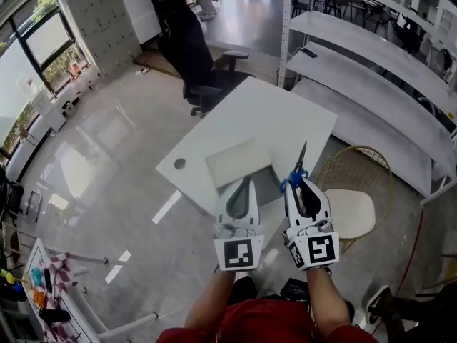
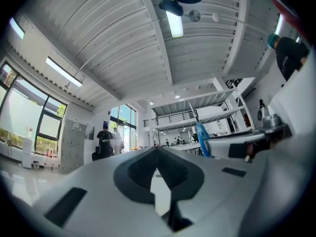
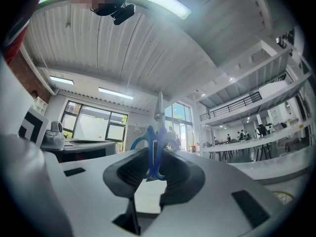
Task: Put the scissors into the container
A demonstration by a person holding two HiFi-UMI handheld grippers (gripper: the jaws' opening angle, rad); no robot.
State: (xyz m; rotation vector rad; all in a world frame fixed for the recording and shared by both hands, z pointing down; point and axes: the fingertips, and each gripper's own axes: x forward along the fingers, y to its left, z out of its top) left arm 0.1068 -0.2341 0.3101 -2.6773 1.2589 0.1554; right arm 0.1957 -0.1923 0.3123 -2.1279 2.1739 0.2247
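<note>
Clamping the blue-handled scissors point(image 3: 152, 149), the right gripper point(image 1: 298, 182) half hides their handles. The left gripper point(image 1: 243, 183), closed and empty, overlaps the container point(image 1: 235, 159).

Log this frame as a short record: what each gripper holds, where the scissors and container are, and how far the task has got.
right gripper: jaws shut on the scissors at the blue handles, blades pointing away from the person
left gripper: jaws shut, nothing held
container: on the white table, just ahead of both grippers
scissors in container: not yet
nearby: wire chair to the right of the table
</note>
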